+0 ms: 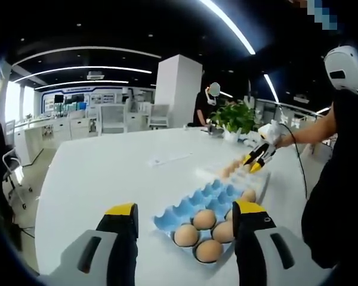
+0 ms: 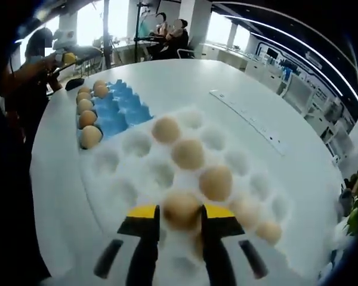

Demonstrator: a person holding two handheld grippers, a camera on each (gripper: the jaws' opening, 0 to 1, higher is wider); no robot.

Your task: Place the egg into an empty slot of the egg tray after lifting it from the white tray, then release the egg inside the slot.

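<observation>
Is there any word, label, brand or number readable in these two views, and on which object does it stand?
None can be read.
Back-wall panels: any print too small and blurred.
Flat strip on the table: no legible marks.
Blue egg tray, white tray, eggs: no text visible.

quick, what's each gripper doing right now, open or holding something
Left gripper: open, holding nothing, above the blue egg tray.
Right gripper: closed on an egg over the white tray.

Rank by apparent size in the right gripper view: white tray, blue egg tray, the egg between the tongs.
1. white tray, largest, though nearest the camera.
2. blue egg tray, smaller but farther off, so true size is unsure.
3. egg between the right tongs, smallest.
</observation>
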